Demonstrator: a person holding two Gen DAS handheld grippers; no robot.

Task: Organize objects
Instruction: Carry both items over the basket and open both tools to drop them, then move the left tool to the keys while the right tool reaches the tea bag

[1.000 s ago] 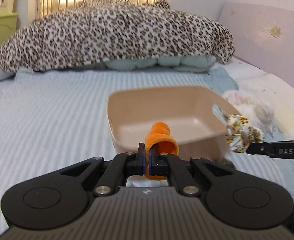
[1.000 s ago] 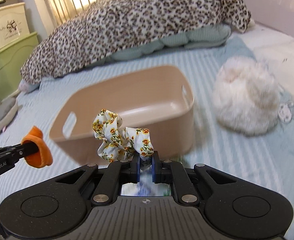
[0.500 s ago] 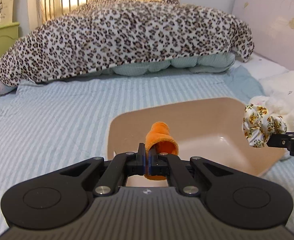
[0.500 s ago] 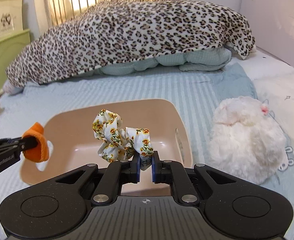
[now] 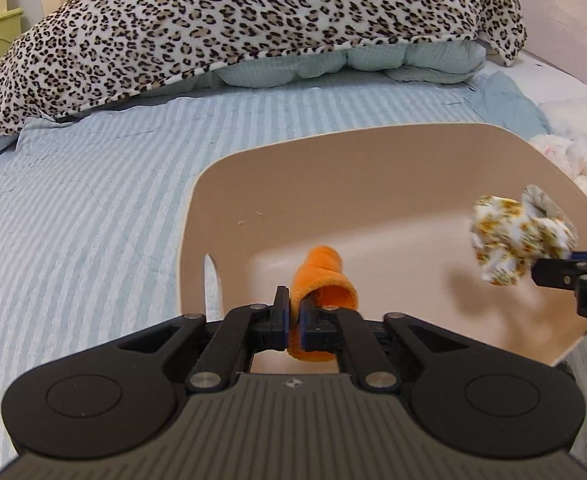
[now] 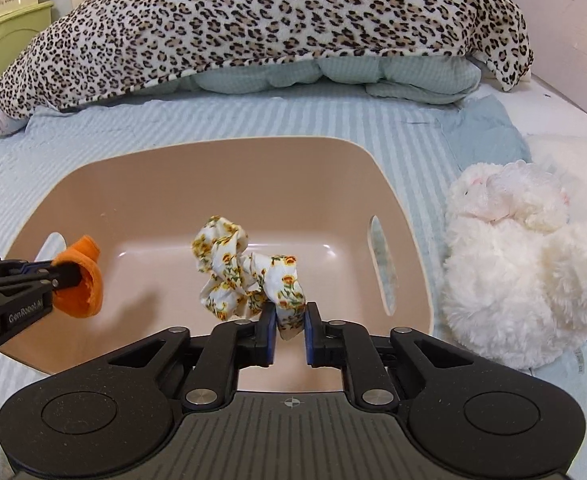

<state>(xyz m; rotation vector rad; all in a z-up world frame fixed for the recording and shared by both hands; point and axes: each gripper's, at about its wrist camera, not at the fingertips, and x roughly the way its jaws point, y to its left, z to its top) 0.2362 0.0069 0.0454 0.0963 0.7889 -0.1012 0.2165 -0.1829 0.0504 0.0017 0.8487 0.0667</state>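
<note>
L gripper (image 5: 294,320) is clamped tight on the orange cloth (image 5: 325,276), which sticks out at 12 o'clock over the beige bin (image 6: 377,168). R gripper (image 6: 289,330) has its jaws part open w/ the floral scrunchie (image 6: 249,276) loose between them, bunched toward 11 o'clock above the bin floor.

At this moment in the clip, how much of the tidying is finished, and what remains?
Nothing lies in the beige plastic bin yet. In hand: the left claw pinches an orange plush fabric piece over the bin, and the right claw, jaws parted, has the floral fabric scrunchie between them, also above it. Left: dropping both in; the white fluffy plush toy sits on the bed beside the bin.
</note>
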